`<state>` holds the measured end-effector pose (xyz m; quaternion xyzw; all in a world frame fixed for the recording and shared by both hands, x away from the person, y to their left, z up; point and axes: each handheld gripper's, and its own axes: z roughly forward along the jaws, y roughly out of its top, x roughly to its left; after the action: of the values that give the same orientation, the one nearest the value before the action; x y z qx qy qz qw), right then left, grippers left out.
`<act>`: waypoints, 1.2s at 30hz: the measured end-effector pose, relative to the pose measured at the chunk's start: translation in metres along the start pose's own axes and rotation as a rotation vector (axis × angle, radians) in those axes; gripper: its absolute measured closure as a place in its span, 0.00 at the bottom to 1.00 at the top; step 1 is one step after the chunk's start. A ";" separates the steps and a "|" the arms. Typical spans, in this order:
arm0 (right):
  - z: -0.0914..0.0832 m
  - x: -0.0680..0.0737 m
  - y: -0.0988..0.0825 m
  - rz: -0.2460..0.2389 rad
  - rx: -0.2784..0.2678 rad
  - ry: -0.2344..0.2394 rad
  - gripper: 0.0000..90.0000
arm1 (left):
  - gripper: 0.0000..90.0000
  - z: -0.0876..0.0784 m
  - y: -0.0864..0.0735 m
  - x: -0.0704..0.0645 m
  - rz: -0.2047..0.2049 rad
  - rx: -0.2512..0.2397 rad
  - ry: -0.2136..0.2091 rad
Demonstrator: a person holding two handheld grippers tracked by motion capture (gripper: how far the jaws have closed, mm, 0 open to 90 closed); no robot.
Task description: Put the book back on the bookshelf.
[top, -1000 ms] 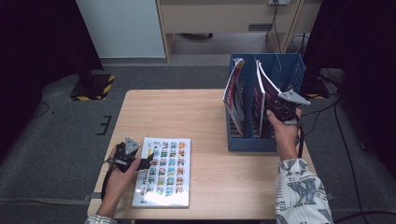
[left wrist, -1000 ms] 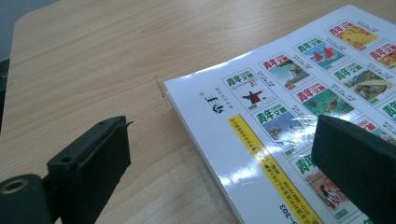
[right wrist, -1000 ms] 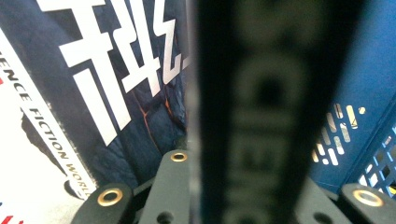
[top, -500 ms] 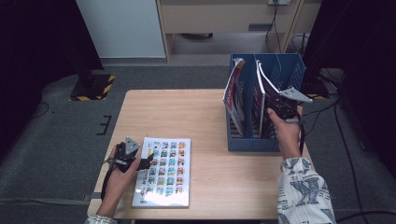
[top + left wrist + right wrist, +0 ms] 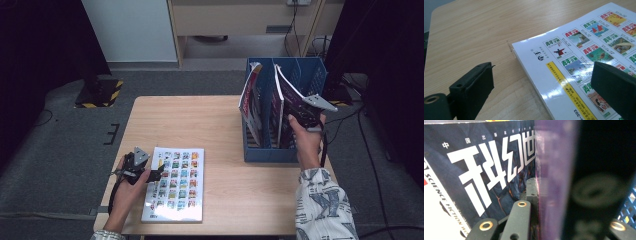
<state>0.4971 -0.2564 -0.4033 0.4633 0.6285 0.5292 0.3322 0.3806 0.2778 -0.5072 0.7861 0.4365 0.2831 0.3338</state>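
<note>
A magazine with a grid of small colourful covers (image 5: pixel 172 182) lies flat near the table's front left. My left gripper (image 5: pixel 159 174) rests at its left edge, jaws open: one jaw over bare wood, the other over the cover (image 5: pixel 579 57), and the left gripper (image 5: pixel 541 87) holds nothing. At the right stands a blue file rack (image 5: pixel 270 152). My right gripper (image 5: pixel 301 116) reaches into it, shut on the edge of a purple magazine (image 5: pixel 287 95). In the right gripper view the purple magazine (image 5: pixel 551 182) is clamped between the jaws (image 5: pixel 556 195), next to a dark science fiction magazine (image 5: pixel 486 170).
Another magazine (image 5: pixel 250 100) leans in the rack's left slot. The rack's blue mesh wall (image 5: pixel 629 205) is close beside my right jaw. Light wooden table (image 5: pixel 200 120) runs between the two hands. Cables trail on the grey floor around the table.
</note>
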 end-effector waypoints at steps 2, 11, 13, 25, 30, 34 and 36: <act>0.000 0.000 0.000 -0.001 -0.004 -0.002 0.93 | 0.05 0.000 0.000 0.000 0.000 -0.001 -0.002; -0.003 -0.004 0.005 0.024 -0.041 -0.047 0.93 | 0.05 0.000 0.000 -0.001 0.001 0.000 -0.002; -0.002 -0.005 0.008 0.019 -0.045 -0.060 0.93 | 0.05 0.000 0.000 0.000 0.001 -0.001 -0.001; 0.013 -0.002 0.005 -0.021 -0.050 -0.115 0.93 | 0.05 0.001 0.001 -0.001 0.007 -0.014 -0.012; 0.018 0.002 0.001 -0.036 -0.038 -0.115 0.93 | 0.05 0.001 0.000 0.000 0.005 -0.012 -0.009; 0.018 0.004 0.000 -0.043 -0.036 -0.110 0.93 | 0.05 0.001 0.001 0.000 0.008 -0.014 -0.011; 0.018 0.003 -0.001 -0.044 -0.037 -0.111 0.93 | 0.05 0.001 0.001 0.000 0.007 -0.013 -0.011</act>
<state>0.5119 -0.2469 -0.4080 0.4720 0.6091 0.5068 0.3865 0.3815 0.2770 -0.5074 0.7871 0.4300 0.2829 0.3399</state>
